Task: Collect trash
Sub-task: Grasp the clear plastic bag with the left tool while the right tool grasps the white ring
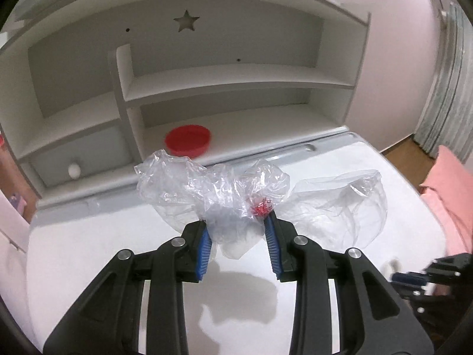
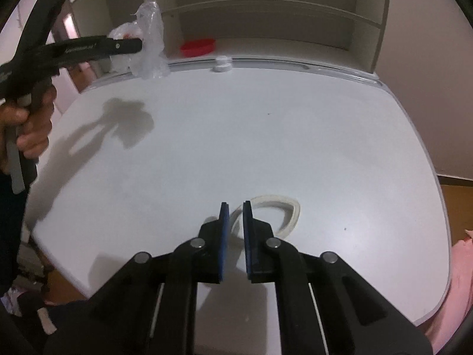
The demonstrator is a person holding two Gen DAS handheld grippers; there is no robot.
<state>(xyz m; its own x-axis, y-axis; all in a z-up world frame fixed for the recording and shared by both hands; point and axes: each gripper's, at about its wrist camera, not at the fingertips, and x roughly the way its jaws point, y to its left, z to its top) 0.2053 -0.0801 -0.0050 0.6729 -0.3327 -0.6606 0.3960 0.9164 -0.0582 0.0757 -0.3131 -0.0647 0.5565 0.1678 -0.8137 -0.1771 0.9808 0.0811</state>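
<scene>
Smooth white bench (image 2: 266,136), white shelving at far edge; left tongs (image 1: 238,224) grip crinkled clear plastic bag (image 1: 212,189), right tongs (image 2: 235,207) pinch flattened white ring (image 2: 283,210).

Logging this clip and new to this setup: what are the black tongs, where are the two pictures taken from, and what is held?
No robot here: a person holds a two-finger gripper in each hand, each carrying a forward-looking fisheye camera. The left wrist view shows the left gripper closed on a crumpled clear plastic bag, with a red lid on the shelf behind. The right wrist view shows the right gripper pinching a white loop on the white table; a small white cap sits near its far edge.
</scene>
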